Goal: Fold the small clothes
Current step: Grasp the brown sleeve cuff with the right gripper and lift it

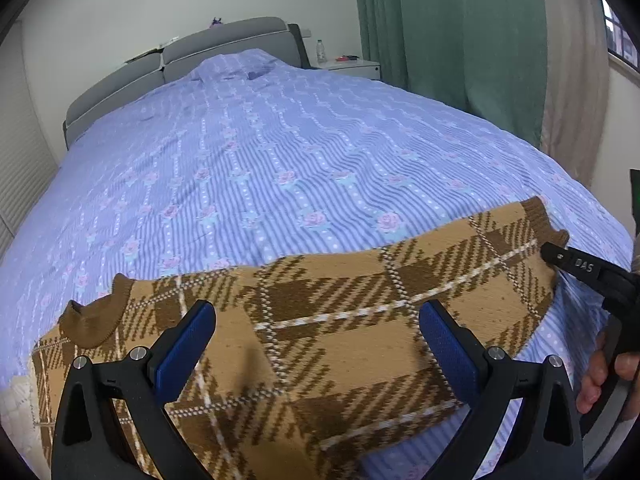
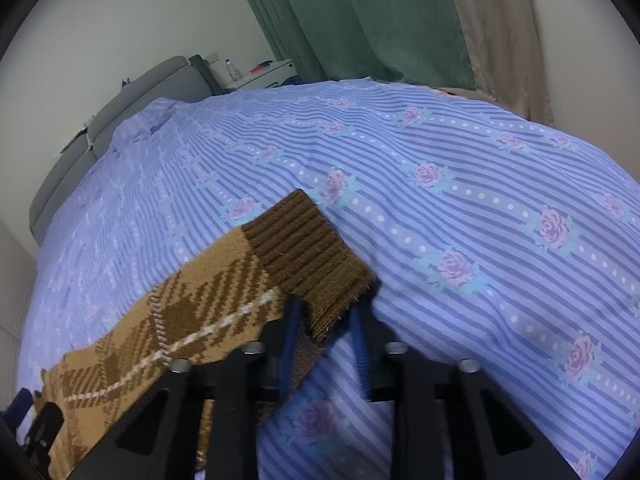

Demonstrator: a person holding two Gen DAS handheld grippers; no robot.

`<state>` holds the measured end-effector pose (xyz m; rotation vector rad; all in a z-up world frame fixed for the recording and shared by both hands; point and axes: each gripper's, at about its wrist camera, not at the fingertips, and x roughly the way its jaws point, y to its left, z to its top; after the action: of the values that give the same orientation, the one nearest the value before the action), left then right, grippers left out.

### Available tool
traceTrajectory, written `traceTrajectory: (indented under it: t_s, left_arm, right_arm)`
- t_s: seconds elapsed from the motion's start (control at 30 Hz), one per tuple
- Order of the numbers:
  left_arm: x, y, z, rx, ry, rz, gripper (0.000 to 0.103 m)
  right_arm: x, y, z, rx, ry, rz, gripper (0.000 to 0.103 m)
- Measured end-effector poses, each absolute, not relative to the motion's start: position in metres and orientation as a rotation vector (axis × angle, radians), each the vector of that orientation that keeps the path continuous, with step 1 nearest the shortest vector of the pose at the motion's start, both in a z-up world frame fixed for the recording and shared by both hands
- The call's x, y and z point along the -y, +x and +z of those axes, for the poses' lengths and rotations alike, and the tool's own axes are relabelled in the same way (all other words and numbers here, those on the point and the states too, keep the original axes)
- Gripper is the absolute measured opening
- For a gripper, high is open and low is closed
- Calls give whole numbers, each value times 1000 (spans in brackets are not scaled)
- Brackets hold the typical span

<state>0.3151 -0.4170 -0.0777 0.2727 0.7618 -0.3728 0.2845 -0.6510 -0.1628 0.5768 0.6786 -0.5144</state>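
Note:
A tan and brown plaid knit sweater (image 1: pixel 328 320) lies on the bed, a brown ribbed cuff at its left. My left gripper (image 1: pixel 316 316) is open just above the sweater's middle, nothing between its blue pads. My right gripper (image 2: pixel 324 312) is shut on the sweater's brown ribbed hem (image 2: pixel 304 248) at its right end; it also shows at the right of the left wrist view (image 1: pixel 576 264). In the right wrist view the sweater (image 2: pixel 180 320) stretches away to the lower left.
The bed carries a blue striped sheet with pink roses (image 1: pixel 280 140). A grey headboard (image 1: pixel 224 40) stands at the far end, a white nightstand (image 1: pixel 352 66) with a bottle beside it. Green curtains (image 1: pixel 460 32) hang at the right.

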Motion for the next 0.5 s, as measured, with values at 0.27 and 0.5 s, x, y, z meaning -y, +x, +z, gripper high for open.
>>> traceTrajectory:
  t_s: [0.27, 0.5]
  left_arm:
    - [381, 321, -63, -793, 250, -336, 103]
    - [282, 310, -22, -724, 187, -211, 103]
  right_arm:
    - [621, 278, -116, -659, 397, -543, 11]
    - [551, 271, -18, -546, 215, -442, 11]
